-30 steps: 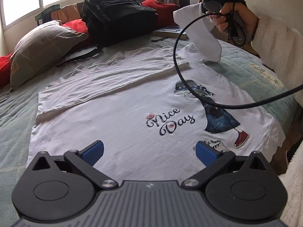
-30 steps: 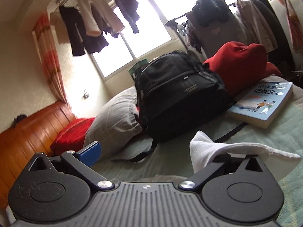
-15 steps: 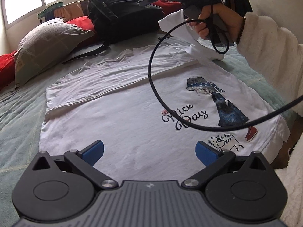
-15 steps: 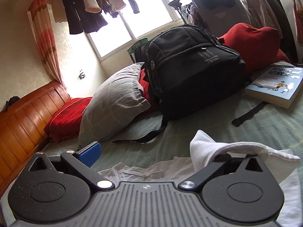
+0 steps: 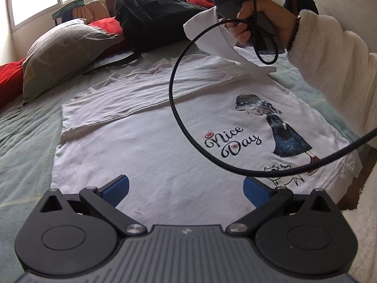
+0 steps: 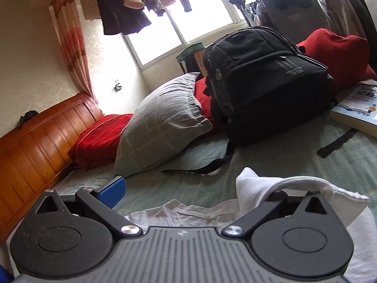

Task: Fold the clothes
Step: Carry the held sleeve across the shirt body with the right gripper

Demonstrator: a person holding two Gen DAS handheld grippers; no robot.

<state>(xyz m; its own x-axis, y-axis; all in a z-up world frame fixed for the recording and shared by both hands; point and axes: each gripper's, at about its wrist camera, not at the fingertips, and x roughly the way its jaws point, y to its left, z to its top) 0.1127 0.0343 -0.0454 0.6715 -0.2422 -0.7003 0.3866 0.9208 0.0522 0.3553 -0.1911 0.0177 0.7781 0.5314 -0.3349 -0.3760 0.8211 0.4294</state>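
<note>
White T-shirt (image 5: 146, 146) lies flat on the bed (image 5: 23, 136), print side up, far long edge already folded in over the body. My R tool (image 6: 186, 191) has the sleeve (image 5: 212, 37) up off the bed. Its blue pad (image 6: 113, 192) sits wide out, so the jaws are apart, and the cloth looks draped over the other finger rather than pinched. I can't see that finger under the fabric. Change over the last sec: R tool tipped down and came in. A sec ago its cam saw mostly window and hanging clothes w/ no shirt in view; now the shirt's neck area shows right under the tool, and the backpack (image 6: 264, 80) and pillow (image 6: 162, 127) sit higher in frame. From the L cam the sleeve has gone from out past the shirt's edge to over the shoulder area, its tail trailing down to the shirt. My hand (image 5: 264, 21) and the cable (image 5: 174, 108) loop came along w/ it. L tool (image 5: 186, 187) is apart too, empty, hovering over the near part of the shirt; it shifted a bit along the shirt but hasn't touched it. Meaning, imo: sleeve fold is mid-way, and the sleeve has to be laid flat across the body next. Since it's only hooked it could slip off early and bunch. Body folds are still to do.
</note>
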